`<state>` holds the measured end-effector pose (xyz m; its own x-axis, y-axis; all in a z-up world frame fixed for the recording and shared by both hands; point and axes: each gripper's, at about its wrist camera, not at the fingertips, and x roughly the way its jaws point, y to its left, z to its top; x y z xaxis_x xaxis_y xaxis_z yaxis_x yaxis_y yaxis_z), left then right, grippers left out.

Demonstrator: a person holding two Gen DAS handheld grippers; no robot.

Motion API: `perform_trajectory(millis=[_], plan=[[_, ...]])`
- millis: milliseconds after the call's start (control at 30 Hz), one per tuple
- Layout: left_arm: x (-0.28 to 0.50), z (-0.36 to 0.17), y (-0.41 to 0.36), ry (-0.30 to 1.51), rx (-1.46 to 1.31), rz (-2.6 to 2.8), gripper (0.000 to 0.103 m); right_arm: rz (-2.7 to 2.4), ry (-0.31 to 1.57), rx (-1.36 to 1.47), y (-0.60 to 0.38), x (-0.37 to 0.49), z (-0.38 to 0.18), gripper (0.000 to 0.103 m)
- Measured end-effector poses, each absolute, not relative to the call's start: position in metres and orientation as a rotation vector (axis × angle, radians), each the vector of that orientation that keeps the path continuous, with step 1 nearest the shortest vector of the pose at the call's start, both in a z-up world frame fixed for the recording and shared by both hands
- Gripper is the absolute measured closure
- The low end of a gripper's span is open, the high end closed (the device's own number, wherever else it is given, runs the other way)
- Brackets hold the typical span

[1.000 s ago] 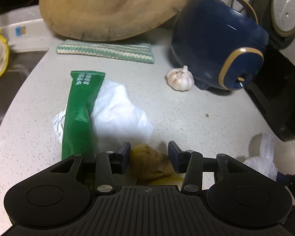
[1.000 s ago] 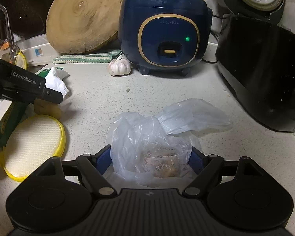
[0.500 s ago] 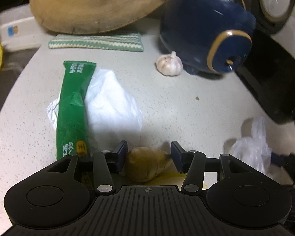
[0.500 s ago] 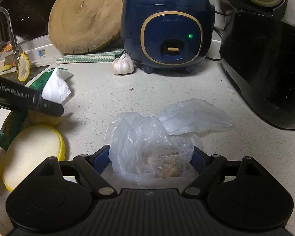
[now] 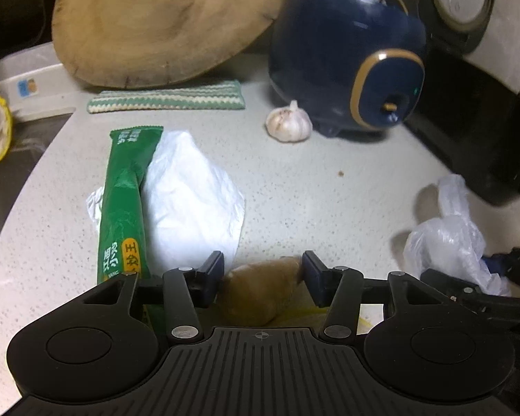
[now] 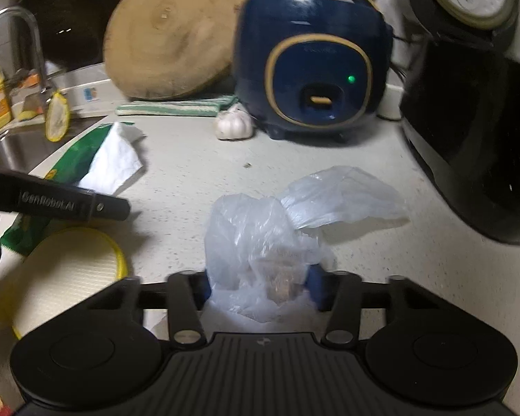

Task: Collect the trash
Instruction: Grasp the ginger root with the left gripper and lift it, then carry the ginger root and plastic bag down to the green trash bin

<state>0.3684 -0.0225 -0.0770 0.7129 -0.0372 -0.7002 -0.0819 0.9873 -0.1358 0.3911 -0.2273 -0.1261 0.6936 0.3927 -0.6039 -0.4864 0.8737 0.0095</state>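
My left gripper [image 5: 262,272] is shut on a yellow-brown lump of food scrap [image 5: 260,293] and holds it above the counter. A green snack wrapper [image 5: 124,201] and a white crumpled tissue [image 5: 190,197] lie just ahead of it on the left. My right gripper [image 6: 260,286] is shut on a clear plastic bag [image 6: 260,239] with brown scraps inside. The bag also shows at the right of the left wrist view [image 5: 450,239]. The left gripper's finger shows in the right wrist view [image 6: 72,202].
A blue rice cooker [image 6: 312,62], a garlic bulb [image 5: 288,124], a round wooden board [image 5: 163,24], a striped cloth [image 5: 166,101] and a black appliance [image 6: 475,145] stand at the back. A yellow round sponge [image 6: 66,277] lies at left. The sink [image 6: 14,145] is far left.
My left gripper has lifted and drawn back a little with the scrap. My right gripper has closed in on the bag and shifted right, and the view is blurred by motion.
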Motion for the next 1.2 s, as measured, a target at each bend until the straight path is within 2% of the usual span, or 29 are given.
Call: perform_trajectory(millis=[100, 400, 567, 867, 1200], plan=[[0.358, -0.066, -0.016, 0.719, -0.190, 0.016, 0.048, 0.486, 0.628, -0.139, -0.230, 0.387, -0.118, 0.073], [0.282, 0.009, 0.046, 0.471, -0.311, 0.009, 0.049, 0.460, 0.483, -0.116, -0.230, 0.332, -0.063, 0.074], [0.214, 0.027, 0.096, 0.414, -0.331, 0.048, 0.049, 0.531, 0.467, -0.096, -0.201, 0.283, -0.047, 0.074], [0.072, -0.011, 0.168, 0.507, -0.374, 0.141, 0.049, 0.646, 0.510, -0.127, -0.129, 0.165, -0.051, 0.074], [-0.043, -0.080, 0.252, 0.711, -0.345, 0.410, 0.049, 0.633, 0.792, -0.252, -0.111, 0.077, -0.122, 0.074]])
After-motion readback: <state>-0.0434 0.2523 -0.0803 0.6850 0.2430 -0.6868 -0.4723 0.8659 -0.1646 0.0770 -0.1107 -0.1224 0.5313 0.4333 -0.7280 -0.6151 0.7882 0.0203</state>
